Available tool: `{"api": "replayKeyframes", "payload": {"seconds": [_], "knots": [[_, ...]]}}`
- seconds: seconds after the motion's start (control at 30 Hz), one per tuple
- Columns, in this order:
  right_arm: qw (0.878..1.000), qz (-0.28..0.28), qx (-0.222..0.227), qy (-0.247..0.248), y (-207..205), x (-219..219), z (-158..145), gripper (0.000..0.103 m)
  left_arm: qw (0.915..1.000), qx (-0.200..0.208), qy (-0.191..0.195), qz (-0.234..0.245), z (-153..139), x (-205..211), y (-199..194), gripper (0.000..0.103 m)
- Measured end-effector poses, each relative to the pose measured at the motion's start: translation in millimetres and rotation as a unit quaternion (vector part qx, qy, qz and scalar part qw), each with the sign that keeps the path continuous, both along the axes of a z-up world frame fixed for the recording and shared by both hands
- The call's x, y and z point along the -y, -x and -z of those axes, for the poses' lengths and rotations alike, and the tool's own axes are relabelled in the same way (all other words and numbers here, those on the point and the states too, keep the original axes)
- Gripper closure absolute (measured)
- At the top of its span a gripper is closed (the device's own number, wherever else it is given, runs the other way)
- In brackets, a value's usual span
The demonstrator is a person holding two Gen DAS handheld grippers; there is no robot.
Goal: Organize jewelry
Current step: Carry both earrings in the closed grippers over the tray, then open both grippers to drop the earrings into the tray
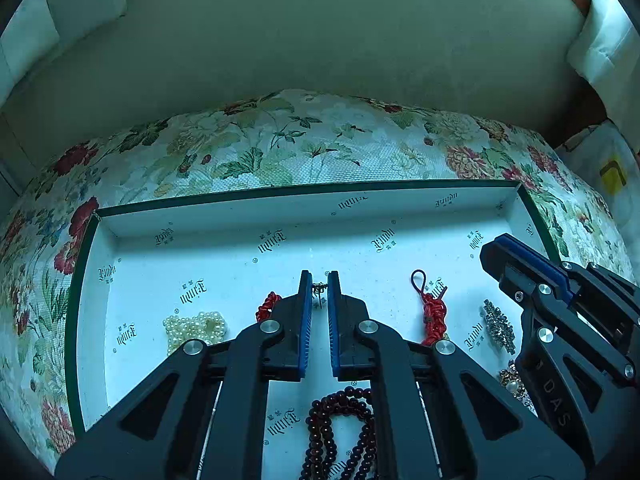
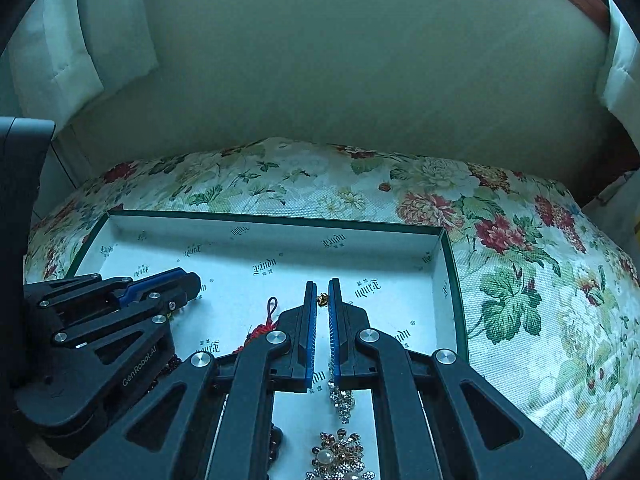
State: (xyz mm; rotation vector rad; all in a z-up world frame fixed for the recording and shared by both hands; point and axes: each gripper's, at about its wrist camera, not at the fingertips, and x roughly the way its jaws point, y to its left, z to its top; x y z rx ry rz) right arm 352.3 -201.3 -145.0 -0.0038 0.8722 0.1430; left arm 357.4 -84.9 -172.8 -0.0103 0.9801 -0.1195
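Inside the shallow white printed box with green rim, a small gold earring is seen between the fingertips of the left black gripper with blue pads, whose jaws are parted narrowly, gripping nothing. The right black gripper is held likewise slightly open above a long rhinestone brooch. A pearl bracelet lies at the left.
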Motion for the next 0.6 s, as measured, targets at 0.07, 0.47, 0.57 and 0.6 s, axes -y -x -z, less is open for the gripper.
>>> {"api": "replayKeyframes", "payload": {"seconds": [0.07, 0.47, 0.57, 0.6], "knots": [[1.0, -0.003, -0.006, 0.002, -3.1, -1.4, 2.5, 0.097, 1.0, -0.004, -0.002, 0.0, 3.1, 0.3, -2.7, 0.095], [1.0, 0.008, -0.013, -0.004, -8.5, 1.9, 7.9, 0.097, 1.0, -0.004, -0.008, 0.003, 8.2, 3.0, -5.0, 0.095], [1.0, 0.008, -0.012, -0.003, -7.8, 1.7, 8.6, 0.097, 1.0, -0.004, -0.008, 0.002, 7.9, 2.9, -5.2, 0.095], [1.0, 0.009, -0.013, -0.003, -7.6, 1.7, 9.3, 0.097, 1.0, -0.003, -0.008, 0.002, 7.5, 2.6, -5.4, 0.095]]}}
